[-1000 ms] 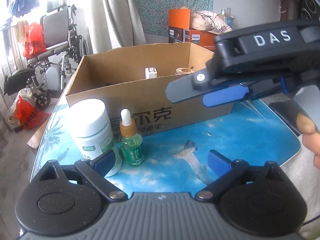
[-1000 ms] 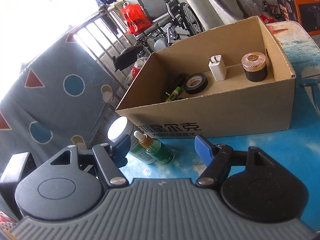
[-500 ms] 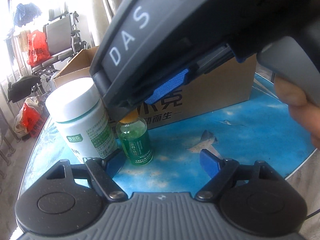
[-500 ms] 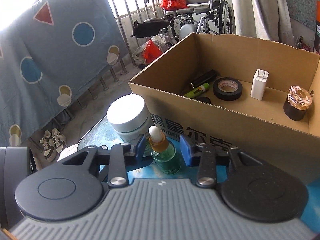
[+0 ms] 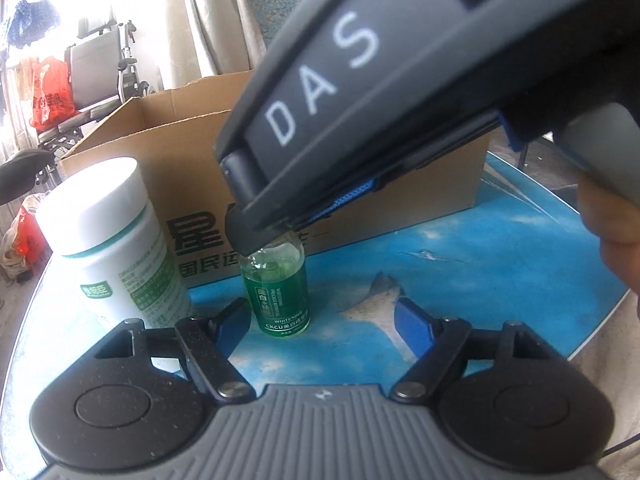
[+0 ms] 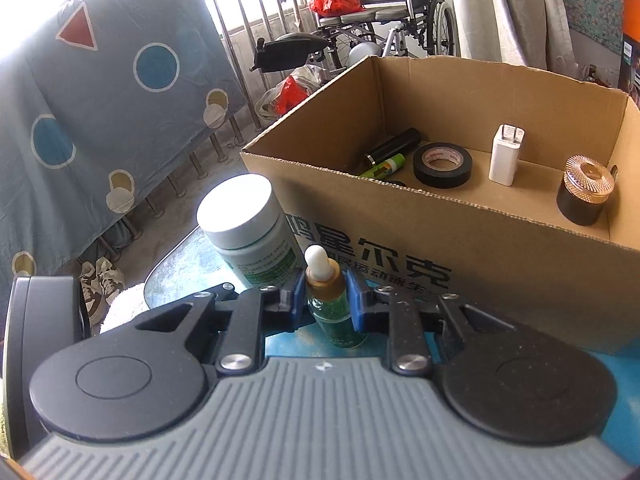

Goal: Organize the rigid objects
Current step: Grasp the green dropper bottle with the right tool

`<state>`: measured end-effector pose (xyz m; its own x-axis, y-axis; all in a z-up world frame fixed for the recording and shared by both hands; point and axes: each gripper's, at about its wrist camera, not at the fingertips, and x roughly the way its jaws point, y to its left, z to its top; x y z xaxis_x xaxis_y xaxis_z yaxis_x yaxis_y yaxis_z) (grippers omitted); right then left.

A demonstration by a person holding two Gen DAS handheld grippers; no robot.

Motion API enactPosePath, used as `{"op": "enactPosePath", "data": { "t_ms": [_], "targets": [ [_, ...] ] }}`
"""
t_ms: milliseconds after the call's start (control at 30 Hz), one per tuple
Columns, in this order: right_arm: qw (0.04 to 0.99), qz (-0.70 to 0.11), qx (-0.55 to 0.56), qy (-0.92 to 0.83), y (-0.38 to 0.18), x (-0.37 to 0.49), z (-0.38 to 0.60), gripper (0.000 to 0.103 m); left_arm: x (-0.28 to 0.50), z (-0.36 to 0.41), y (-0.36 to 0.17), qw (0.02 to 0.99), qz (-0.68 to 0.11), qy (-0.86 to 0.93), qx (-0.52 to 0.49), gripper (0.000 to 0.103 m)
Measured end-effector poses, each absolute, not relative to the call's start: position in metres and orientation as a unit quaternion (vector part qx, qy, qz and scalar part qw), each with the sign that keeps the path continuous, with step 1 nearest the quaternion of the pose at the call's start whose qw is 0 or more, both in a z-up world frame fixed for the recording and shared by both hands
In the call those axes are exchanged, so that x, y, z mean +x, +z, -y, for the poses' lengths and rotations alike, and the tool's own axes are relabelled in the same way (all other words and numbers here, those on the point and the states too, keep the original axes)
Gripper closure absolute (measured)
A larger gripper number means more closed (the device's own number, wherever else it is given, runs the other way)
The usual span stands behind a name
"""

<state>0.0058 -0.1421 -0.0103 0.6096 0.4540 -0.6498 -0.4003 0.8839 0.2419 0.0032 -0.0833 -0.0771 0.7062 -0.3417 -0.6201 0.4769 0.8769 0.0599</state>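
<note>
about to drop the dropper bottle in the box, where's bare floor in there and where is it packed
Free: the cardboard box floor between the white charger and the gold-lidded jar, and along the near wall in front of them. Crowded: the left end, where the black tape roll, green tube and dark cylinder cluster.

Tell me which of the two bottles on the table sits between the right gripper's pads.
The small green dropper bottle: the right gripper is closing on its gold collar. The bigger white-capped bottle stands untouched beside it.

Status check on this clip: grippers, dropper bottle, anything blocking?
Right gripper closing on dropper bottle neck, pads touching. Left gripper closing, nothing between pads. White jar stands close beside; cardboard box right behind.
</note>
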Motion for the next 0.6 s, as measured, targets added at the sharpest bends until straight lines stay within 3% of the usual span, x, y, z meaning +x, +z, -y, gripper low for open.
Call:
{"op": "enactPosePath", "data": {
  "t_ms": [200, 467, 600],
  "targets": [
    [0.904, -0.378, 0.062, 0.193, -0.013, -0.01, 0.172, 0.081, -0.002, 0.105, -0.077, 0.906, -0.306, -0.27, 0.113, 0.024],
    [0.907, -0.375, 0.091, 0.168, -0.016, -0.02, 0.195, 0.08, 0.0, 0.113, -0.076, 0.908, -0.301, -0.259, 0.132, 0.039],
    [0.909, -0.372, 0.087, 0.168, -0.013, -0.02, 0.193, 0.08, 0.01, 0.114, -0.08, 0.906, -0.315, -0.253, 0.13, 0.042]
  ]
}}
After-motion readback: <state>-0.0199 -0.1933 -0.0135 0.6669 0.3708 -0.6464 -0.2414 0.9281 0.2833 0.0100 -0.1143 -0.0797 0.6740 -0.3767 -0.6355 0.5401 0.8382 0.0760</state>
